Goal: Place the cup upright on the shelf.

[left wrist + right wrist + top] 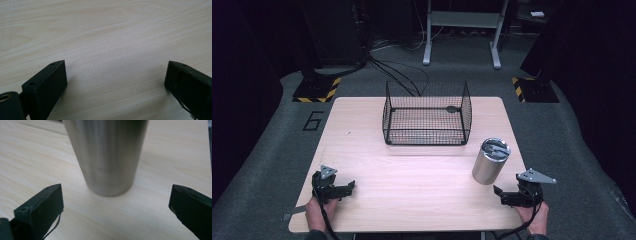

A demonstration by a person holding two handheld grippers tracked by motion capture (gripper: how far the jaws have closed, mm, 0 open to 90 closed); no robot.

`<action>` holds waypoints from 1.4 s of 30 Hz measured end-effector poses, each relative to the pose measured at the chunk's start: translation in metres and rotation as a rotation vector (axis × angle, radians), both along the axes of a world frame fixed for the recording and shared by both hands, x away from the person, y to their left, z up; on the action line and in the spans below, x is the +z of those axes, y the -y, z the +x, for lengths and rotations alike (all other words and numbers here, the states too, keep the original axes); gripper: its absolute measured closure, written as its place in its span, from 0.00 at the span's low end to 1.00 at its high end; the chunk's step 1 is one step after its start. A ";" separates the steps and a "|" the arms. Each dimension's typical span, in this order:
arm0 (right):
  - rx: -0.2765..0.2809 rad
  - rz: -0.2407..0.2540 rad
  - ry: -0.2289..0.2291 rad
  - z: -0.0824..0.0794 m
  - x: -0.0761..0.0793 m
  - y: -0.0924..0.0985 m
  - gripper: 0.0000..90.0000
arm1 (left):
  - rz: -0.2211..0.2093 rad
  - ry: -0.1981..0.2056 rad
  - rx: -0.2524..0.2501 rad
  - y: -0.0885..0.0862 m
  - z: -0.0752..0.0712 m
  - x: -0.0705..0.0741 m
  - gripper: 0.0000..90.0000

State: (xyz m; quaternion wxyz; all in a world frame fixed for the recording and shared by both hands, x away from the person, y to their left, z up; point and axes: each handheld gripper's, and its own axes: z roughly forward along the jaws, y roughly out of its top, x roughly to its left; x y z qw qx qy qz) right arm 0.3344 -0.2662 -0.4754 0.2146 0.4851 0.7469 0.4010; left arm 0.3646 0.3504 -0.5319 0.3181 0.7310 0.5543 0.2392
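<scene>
A steel tumbler (pixel 490 161) with a lid stands upright near the table's right edge. My right gripper (pixel 502 195) rests just in front of it, open, jaws pointing toward it. In the right gripper view the tumbler (pixel 107 155) rises straight ahead beyond the spread jaws of the right gripper (pixel 115 195), which do not touch it. My left gripper (pixel 348 188) lies at the front left of the table, open, with bare wood between the jaws of the left gripper (pixel 116 72). A black wire basket (pixel 427 116) sits at the back middle.
The light wooden table (pixel 412 170) has bare wood between the grippers and in front of the basket. The basket holds a small dark object (pixel 452 109) near its far right wall. Beyond the table are cables, a white stand and hazard-striped bases on the floor.
</scene>
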 end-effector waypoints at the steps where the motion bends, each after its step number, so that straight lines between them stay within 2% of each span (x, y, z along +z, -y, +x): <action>1: 0.005 -0.006 0.022 0.001 0.003 -0.003 0.00 | -0.001 0.000 0.000 0.000 0.000 0.000 0.05; 2: 0.022 -0.003 0.028 0.003 0.008 -0.006 0.00 | -0.001 0.000 -0.001 0.000 0.000 0.000 0.05; 7: 0.020 -0.006 0.044 0.008 0.014 -0.011 0.00 | 0.007 0.001 -0.006 -0.001 0.000 0.000 0.05; 8: 0.023 0.007 0.060 0.012 0.017 -0.011 0.00 | 0.009 0.000 -0.007 -0.001 0.000 0.000 0.05; 13: 0.027 0.018 0.083 0.018 0.021 -0.014 0.00 | 0.010 0.002 -0.007 -0.001 0.000 0.000 0.05; 14: 0.032 0.034 0.091 0.022 0.023 -0.016 0.00 | 0.010 0.001 -0.007 -0.001 0.000 0.000 0.05; 21: 0.025 0.037 0.110 0.027 0.027 -0.018 0.00 | 0.010 0.001 -0.007 -0.001 0.000 0.000 0.05; 25: 0.039 0.049 0.127 0.033 0.031 -0.020 0.00 | 0.009 0.002 -0.007 -0.001 0.000 0.000 0.05; 37: 0.053 0.059 0.149 0.044 0.031 -0.026 0.00 | -0.001 0.000 -0.001 0.000 0.000 0.000 0.05; 38: 0.035 0.059 0.145 0.044 0.031 -0.027 0.00 | 0.000 0.000 0.000 0.000 0.000 0.000 0.05; 42: 0.031 0.067 0.154 0.048 0.029 -0.026 0.00 | 0.000 0.000 -0.001 0.000 0.000 0.000 0.05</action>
